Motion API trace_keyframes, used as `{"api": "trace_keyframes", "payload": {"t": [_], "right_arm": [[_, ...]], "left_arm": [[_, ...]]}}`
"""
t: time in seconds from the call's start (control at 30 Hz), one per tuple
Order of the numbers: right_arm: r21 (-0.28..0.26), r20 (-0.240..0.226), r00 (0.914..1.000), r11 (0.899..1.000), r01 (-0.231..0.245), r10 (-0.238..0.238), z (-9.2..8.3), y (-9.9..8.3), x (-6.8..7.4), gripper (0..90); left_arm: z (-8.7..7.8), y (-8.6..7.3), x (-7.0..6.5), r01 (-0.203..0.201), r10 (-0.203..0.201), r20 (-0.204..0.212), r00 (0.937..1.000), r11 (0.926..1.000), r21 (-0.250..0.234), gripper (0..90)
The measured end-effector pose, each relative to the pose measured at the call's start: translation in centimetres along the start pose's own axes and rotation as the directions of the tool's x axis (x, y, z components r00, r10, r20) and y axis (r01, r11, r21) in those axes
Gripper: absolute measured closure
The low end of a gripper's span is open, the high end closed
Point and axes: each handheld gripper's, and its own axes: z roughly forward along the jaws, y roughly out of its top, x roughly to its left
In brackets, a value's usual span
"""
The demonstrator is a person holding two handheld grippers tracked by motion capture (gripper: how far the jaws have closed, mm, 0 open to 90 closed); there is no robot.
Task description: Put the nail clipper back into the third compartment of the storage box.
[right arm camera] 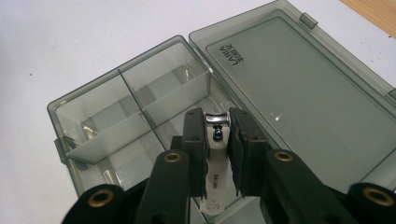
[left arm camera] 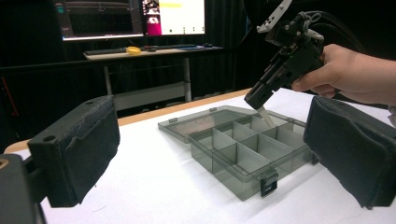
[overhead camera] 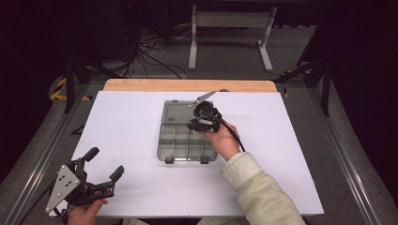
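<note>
**Nail clipper poised over open organizer**

On the white table (overhead camera: 141,117), the grey compartment box (overhead camera: 187,143) lies open, its compartments looking empty. The right gripper (right arm camera: 217,135), jaws clamped on a nail clipper (right arm camera: 215,163), hangs above a rear compartment; release remains. The left gripper (overhead camera: 104,164) idles well aside, jaws apart, holding nothing.

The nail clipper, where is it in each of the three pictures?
High view: the nail clipper is hidden under the right gripper, above the box's far right compartments.
Left gripper view: nail clipper pokes down from the right gripper, upper right, into a far compartment.
Right gripper view: it sits bottom centre, pinched between the two black jaws.
Shared landmark: the open grey compartment box with its flat lid.
</note>
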Motion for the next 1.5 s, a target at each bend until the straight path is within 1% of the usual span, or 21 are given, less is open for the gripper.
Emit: {"api": "trace_keyframes", "payload": {"t": [0.23, 0.47, 0.6, 0.63, 0.67, 0.7, 0.73, 0.77, 0.83, 0.87, 0.93, 0.97, 1.0, 1.03, 1.13, 1.2, 1.3, 1.4, 1.43, 1.47, 1.5], "right_arm": [[0.009, -0.001, 1.0000, 1.000, -0.004, 0.004, 0.4, -0.2, -0.2, 77.8], [0.029, 0.000, 0.9997, 0.999, -0.023, 0.023, 0.9, -0.4, -0.4, 77.7], [0.048, 0.000, 0.9994, 0.998, -0.033, 0.033, 1.1, -0.5, -0.6, 77.6], [0.057, -0.004, 0.9992, 0.998, -0.039, 0.039, 1.2, -0.5, -0.7, 77.3], [0.080, -0.013, 0.9989, 0.996, -0.045, 0.046, 1.4, -0.6, -0.8, 76.5], [0.093, -0.013, 0.9988, 0.995, -0.045, 0.046, 1.6, -0.7, -0.8, 67.8], [0.091, 0.018, 0.9988, 0.995, -0.047, 0.046, 1.7, -0.7, -0.8, 55.7], [0.086, 0.037, 0.9976, 0.994, -0.061, 0.058, 1.7, -0.7, -0.8, 51.6], [0.072, 0.029, 0.9965, 0.994, -0.080, 0.078, 1.6, -0.7, -0.9, 46.4], [0.066, 0.038, 0.9966, 0.995, -0.076, 0.073, 1.4, -0.6, -0.9, 43.1], [0.054, 0.039, 0.9975, 0.997, -0.061, 0.059, 1.1, -0.5, -0.8, 36.5], [0.044, 0.035, 0.9978, 0.997, -0.058, 0.057, 1.0, -0.5, -0.6, 34.4], [0.044, 0.035, 0.9978, 0.997, -0.058, 0.057, 1.0, -0.5, -0.6, 34.4], [0.026, 0.041, 0.9982, 0.999, -0.045, 0.044, 0.6, -0.4, -0.5, 27.4], [-0.001, 0.040, 0.9983, 0.999, -0.042, 0.042, 0.0, -0.3, -0.3, 22.8], [-0.011, 0.039, 0.9984, 0.999, -0.041, 0.041, -0.3, -0.2, -0.2, 22.2], [-0.065, 0.040, 0.9983, 0.997, -0.039, 0.042, -1.7, -0.2, 0.4, 18.9], [-0.110, 0.027, 0.9989, 0.993, -0.035, 0.038, -3.0, -0.4, 1.0, 17.0], [-0.110, 0.027, 0.9989, 0.993, -0.035, 0.038, -3.0, -0.4, 1.0, 17.0], [-0.123, 0.029, 0.9990, 0.992, -0.029, 0.033, -3.3, -0.5, 1.2, 16.1], [-0.133, 0.021, 0.9995, 0.991, -0.021, 0.024, -3.9, -0.6, 1.5, 15.1]], "left_arm": [[0.0, 0.0, 0.0, -0.002, 0.002, -0.001, 1.0000, 1.0000, 0.001, 4.5], [0.0, 0.0, 0.0, 0.001, -0.001, 0.000, 1.0000, 1.0000, -0.003, 4.5], [0.0, 0.0, 0.0, 0.001, -0.001, 0.001, 1.0000, 1.0000, -0.001, 4.5], [0.0, 0.0, 0.0, 0.000, 0.000, 0.001, 1.0000, 1.0000, 0.000, 4.6], [0.0, 0.0, 0.0, 0.000, 0.000, 0.001, 1.0000, 1.0000, 0.001, 4.5], [0.0, 0.0, 0.0, -0.001, 0.001, 0.000, 1.0000, 1.0000, 0.000, 4.5], [0.0, 0.0, 0.0, -0.001, 0.001, 0.000, 1.0000, 1.0000, 0.000, 4.5], [0.0, 0.0, 0.0, -0.001, 0.001, 0.000, 1.0000, 1.0000, -0.002, 4.5], [0.0, 0.0, 0.0, 0.002, -0.002, 0.001, 1.0000, 1.0000, -0.001, 4.5], [0.0, 0.0, 0.0, 0.000, 0.000, 0.000, 1.0000, 1.0000, -0.001, 4.5], [0.0, 0.0, 0.0, 0.000, 0.000, 0.000, 1.0000, 1.0000, 0.000, 4.5], [0.0, 0.0, 0.0, 0.000, 0.000, 0.001, 1.0000, 1.0000, 0.000, 4.5], [0.0, 0.0, 0.0, 0.000, 0.000, 0.001, 1.0000, 1.0000, 0.000, 4.5], [0.0, 0.0, 0.0, 0.000, 0.000, 0.001, 1.0000, 1.0000, 0.001, 4.5], [0.0, 0.0, 0.0, 0.001, -0.001, 0.000, 1.0000, 1.0000, 0.000, 4.5], [0.0, 0.0, 0.0, 0.001, -0.001, 0.000, 1.0000, 1.0000, 0.000, 4.5], [0.1, 0.0, 0.0, 0.001, -0.001, 0.001, 1.0000, 1.0000, 0.001, 4.5], [0.1, 0.0, 0.0, 0.001, -0.001, -0.001, 1.0000, 1.0000, 0.003, 4.5], [0.1, 0.0, 0.0, 0.001, -0.001, -0.001, 1.0000, 1.0000, 0.003, 4.5], [0.1, 0.0, 0.0, -0.002, 0.002, 0.001, 1.0000, 1.0000, 0.007, 4.5], [0.0, 0.0, 0.0, 0.001, -0.001, -0.002, 1.0000, 1.0000, 0.005, 4.5]]}}
